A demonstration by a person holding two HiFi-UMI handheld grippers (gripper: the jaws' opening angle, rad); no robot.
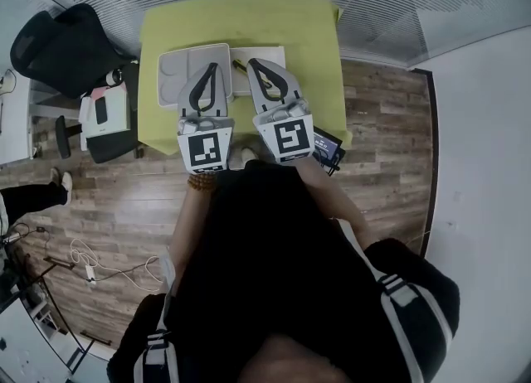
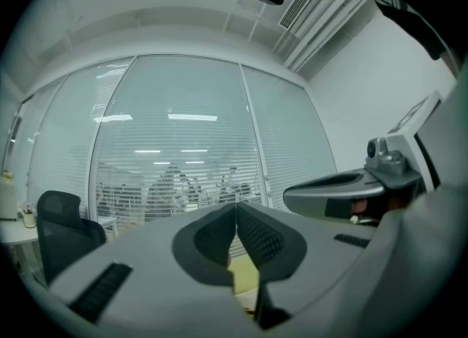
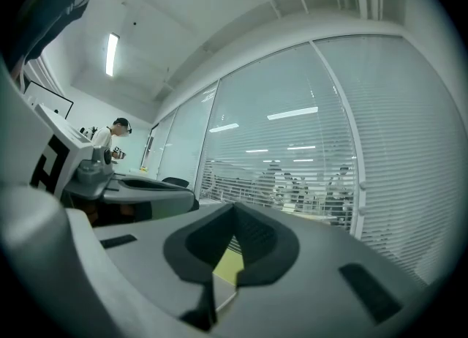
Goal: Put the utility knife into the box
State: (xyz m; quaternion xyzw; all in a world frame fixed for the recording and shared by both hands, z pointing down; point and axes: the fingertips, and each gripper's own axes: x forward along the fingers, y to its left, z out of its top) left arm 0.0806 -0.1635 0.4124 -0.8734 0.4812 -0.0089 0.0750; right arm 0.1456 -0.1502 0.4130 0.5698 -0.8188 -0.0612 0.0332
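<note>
Green-topped table (image 1: 319,37), far side of a wood-plank floor (image 1: 382,124), with slatted glass walls behind.

- Item 1: shallow white moulded box (image 1: 172,70), on the table's left part, open to above.
- Item 2: flat white sheet or lid (image 1: 270,51), just right of the box; which it is cannot be told.
- Item 3: small yellowish sliver (image 1: 239,66) between them, probably the utility knife. It lies outside the box and is too small to confirm.
- Item 4: left gripper (image 1: 212,65), grey, jaws pressed together on nothing, over the box's right edge.
- Item 5: right gripper (image 1: 253,62), grey, jaws likewise closed and empty, just right of the sliver.

Hazards, as judged:
- Neither gripper has the knife. A descent with the jaws closed would nudge the thin tool aside.
- A flat handle on a smooth surface invites a slipped pinch.

View differences:
- Head view alone gives the layout of table, box and sliver.
- Each gripper view confirms its pads meeting (image 2: 236,208) (image 3: 234,216), with only a scrap of green below and no knife visible.
- Right gripper view adds a distant person (image 3: 110,135).
</note>
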